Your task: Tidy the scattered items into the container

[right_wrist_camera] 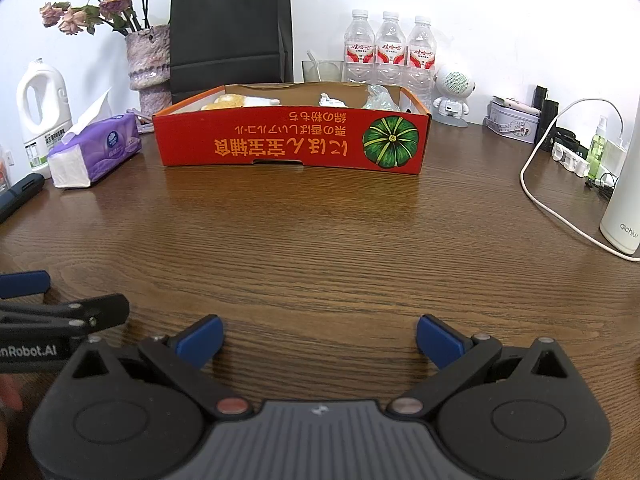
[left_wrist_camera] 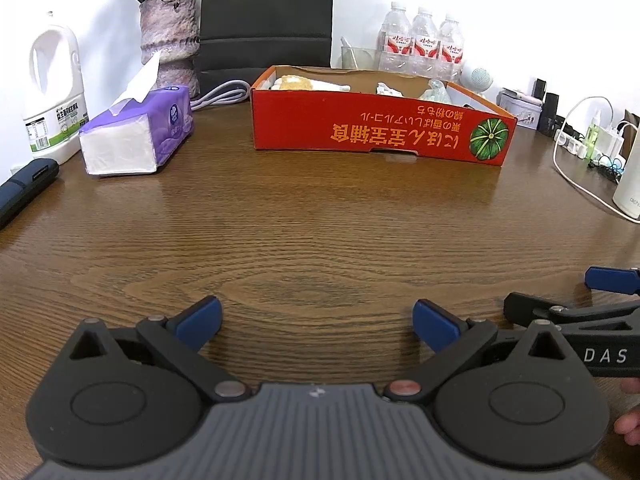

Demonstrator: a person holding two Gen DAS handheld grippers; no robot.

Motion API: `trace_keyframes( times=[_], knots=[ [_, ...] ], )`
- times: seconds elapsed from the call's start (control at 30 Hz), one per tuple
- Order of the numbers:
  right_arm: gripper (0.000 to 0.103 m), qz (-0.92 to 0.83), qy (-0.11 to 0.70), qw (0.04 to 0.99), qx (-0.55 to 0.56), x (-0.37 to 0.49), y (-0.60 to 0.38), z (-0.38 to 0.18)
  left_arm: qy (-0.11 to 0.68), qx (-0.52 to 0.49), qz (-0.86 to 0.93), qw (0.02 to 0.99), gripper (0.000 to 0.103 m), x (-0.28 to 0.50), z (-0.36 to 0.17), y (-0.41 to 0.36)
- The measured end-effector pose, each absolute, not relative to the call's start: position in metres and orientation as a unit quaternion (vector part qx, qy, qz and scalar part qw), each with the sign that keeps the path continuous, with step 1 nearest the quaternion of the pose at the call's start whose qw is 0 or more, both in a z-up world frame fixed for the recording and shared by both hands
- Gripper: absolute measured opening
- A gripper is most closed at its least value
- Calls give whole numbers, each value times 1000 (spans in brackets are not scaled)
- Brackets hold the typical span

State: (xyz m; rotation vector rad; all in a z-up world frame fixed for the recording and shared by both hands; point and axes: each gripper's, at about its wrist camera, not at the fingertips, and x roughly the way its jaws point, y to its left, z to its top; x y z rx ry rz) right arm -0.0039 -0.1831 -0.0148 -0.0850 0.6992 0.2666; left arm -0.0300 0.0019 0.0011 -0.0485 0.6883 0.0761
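A shallow red cardboard box (left_wrist_camera: 376,132) (right_wrist_camera: 292,140) with a green pumpkin print stands on the far half of the wooden table. Inside it lie a yellowish plush item (left_wrist_camera: 294,82) (right_wrist_camera: 230,102), a white crumpled item (left_wrist_camera: 386,89) (right_wrist_camera: 330,101) and a clear plastic wrapper (left_wrist_camera: 436,90) (right_wrist_camera: 378,98). My left gripper (left_wrist_camera: 316,320) is open over bare table with nothing between its blue pads. My right gripper (right_wrist_camera: 320,340) is open as well, beside the left one, and holds nothing. The right gripper's fingers (left_wrist_camera: 612,278) show at the right edge of the left wrist view.
A purple tissue pack (left_wrist_camera: 138,136) (right_wrist_camera: 96,152), a white jug (left_wrist_camera: 54,92), a vase of dried flowers (left_wrist_camera: 170,44) and a black bag (right_wrist_camera: 230,28) stand at the back left. Water bottles (right_wrist_camera: 390,52), a white robot figure (right_wrist_camera: 454,94), a cable (right_wrist_camera: 536,176) and a white cylinder (right_wrist_camera: 624,200) are at the right.
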Motion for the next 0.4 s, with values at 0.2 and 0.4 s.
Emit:
trace_keyframes(
  times=[0.2, 0.4],
  knots=[
    [103, 129, 341, 930, -40, -4, -184, -15, 340, -17, 40, 940, 103, -30, 1, 0],
    [103, 128, 341, 930, -39, -4, -185, -15, 341, -12, 40, 939, 103, -29, 0, 0]
  ],
)
